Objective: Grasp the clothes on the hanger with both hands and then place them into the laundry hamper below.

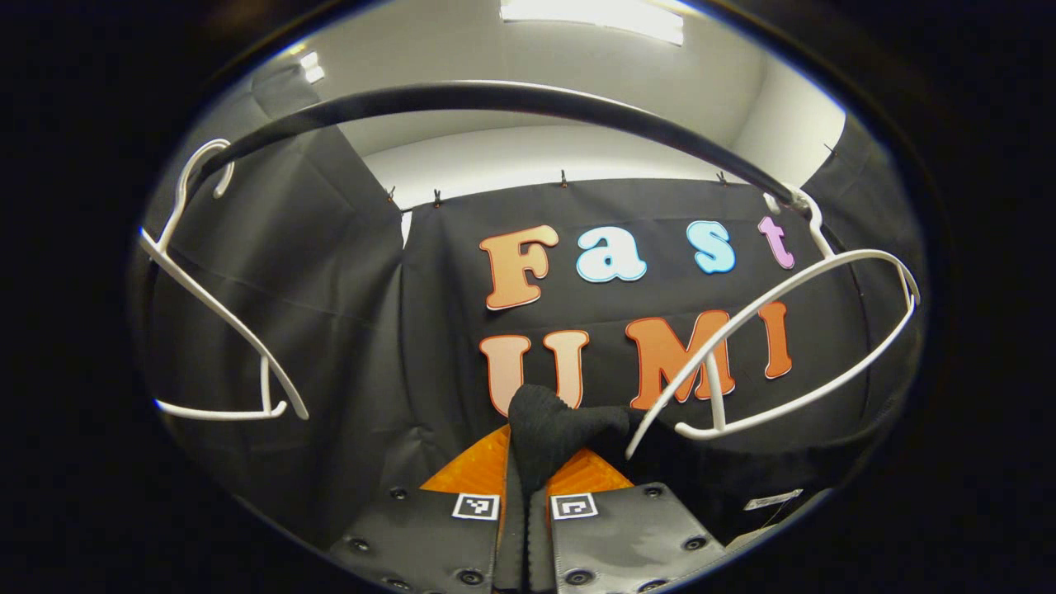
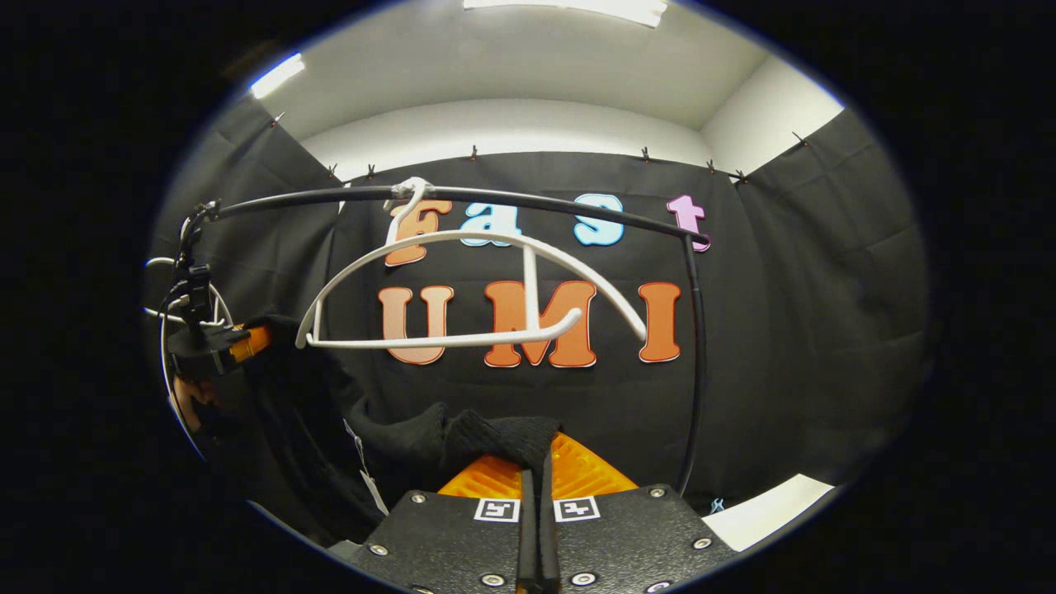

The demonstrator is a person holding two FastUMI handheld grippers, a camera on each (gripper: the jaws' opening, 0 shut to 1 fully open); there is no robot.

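My left gripper [image 1: 528,487] pinched tight on black cloth [image 1: 551,429]. My right gripper [image 2: 536,487] pinched tight on same cloth [image 2: 462,441]. Cloth off white hanger [image 2: 478,285], hangs between grippers. Hanger on rail [image 2: 528,198].

Your ceiling light panel [image 1: 592,18] glares overhead; below it's dim, sharp, with fisheye bending at the edges.

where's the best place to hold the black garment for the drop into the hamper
By its two bunched ends, gripped from the front, as now: the left tongs pinch one fold of the garment and the right tongs another. It hangs slack between them, off the white hanger, so two spread grips likely keep it from trailing.
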